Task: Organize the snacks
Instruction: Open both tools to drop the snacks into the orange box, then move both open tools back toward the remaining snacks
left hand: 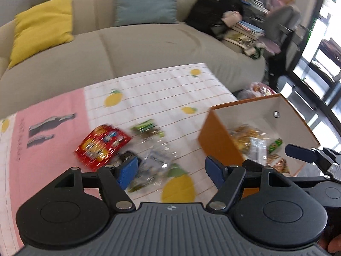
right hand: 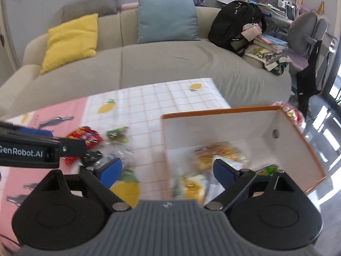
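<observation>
- Snacks lie loose on my worktop [left hand: 149, 89], which wears a smooth cloth of white grid with printed lemons and a pink panel; seen from my left wrist, a crinkly red foil packet [left hand: 102, 147], a small green packet [left hand: 148, 129] and a clear crumpled bag [left hand: 153, 166] sit in a cluster.
- My left gripper [left hand: 170, 170] has its blue-padded fingers [left hand: 127, 171] spread wide with nothing between them; the clear bag lies just beyond the left pad and partly between the two pads, below them.
- An orange box [left hand: 219, 140] with a white inside stands to the right, holding golden and green wrapped snacks [left hand: 253, 143]; my right gripper's blue tip [left hand: 298, 152] pokes in over its near corner.
- Motion blur smears every label, so I cannot read any packet.
- From my right wrist, the right gripper [right hand: 168, 170] is likewise spread apart and empty, one finger outside the box wall [right hand: 168, 140] and the other over the box's contents.
- Yellow and clear wrappers [right hand: 217, 151] inside are badly blurred; the box's near edge is cut off behind my gripper body.
- My left gripper's black arm [right hand: 32, 151] crosses the left edge, covering part of the red packet [right hand: 85, 136].
</observation>
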Demonstrator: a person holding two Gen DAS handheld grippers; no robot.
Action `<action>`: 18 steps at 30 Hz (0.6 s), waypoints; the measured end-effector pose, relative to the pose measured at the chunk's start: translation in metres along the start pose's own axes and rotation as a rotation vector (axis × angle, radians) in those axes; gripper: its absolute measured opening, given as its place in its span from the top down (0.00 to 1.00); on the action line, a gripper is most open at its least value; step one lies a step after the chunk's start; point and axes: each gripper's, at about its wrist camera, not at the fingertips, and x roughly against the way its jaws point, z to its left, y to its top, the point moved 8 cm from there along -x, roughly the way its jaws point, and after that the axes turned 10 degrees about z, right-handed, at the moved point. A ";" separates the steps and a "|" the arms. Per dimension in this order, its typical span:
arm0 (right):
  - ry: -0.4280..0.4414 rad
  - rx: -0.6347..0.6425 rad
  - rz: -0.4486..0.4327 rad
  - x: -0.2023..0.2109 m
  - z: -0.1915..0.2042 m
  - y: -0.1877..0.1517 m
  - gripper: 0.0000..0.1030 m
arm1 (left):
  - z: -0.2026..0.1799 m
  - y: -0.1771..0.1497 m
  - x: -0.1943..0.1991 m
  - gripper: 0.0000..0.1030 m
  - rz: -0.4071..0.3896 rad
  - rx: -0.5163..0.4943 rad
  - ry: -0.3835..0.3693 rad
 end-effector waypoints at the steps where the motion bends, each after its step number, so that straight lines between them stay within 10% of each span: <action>1: 0.009 0.002 -0.004 -0.002 0.007 -0.002 0.12 | 0.008 -0.004 0.000 0.18 -0.001 0.015 -0.004; 18: 0.039 0.161 -0.019 -0.029 0.085 -0.044 0.12 | 0.095 -0.074 -0.017 0.18 0.007 0.148 0.033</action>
